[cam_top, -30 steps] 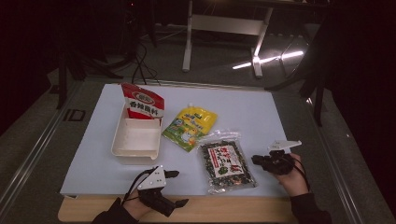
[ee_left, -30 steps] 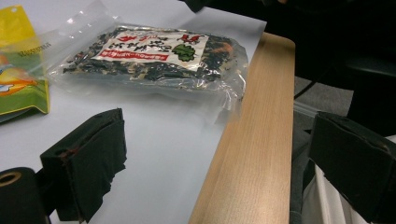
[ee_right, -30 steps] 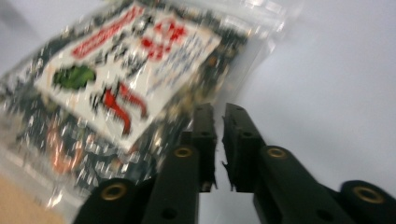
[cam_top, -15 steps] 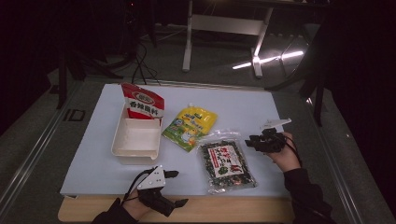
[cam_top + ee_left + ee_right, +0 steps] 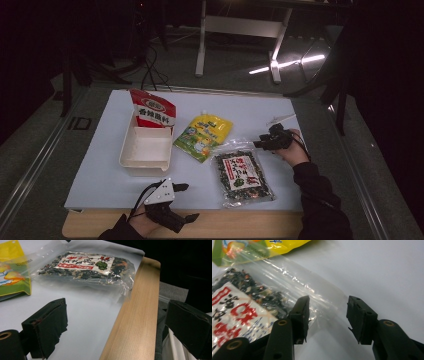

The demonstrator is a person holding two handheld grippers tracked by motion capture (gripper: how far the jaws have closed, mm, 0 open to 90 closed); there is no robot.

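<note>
Straddling clear top edge of seaweed bag [image 5: 242,302], right tool [image 5: 328,315] agape, empty.

A dim recording lab or studio, not a home: a wood-edged counter [image 5: 240,231] under a taped-down white sheet [image 5: 100,175] stands on grey carpet [image 5: 35,165], ringed by black drapes [image 5: 30,45]. Beyond the gripper [image 5: 264,142], white metal desk legs [image 5: 202,45] and loose black cables [image 5: 150,70] (a stray light streak too).
</note>
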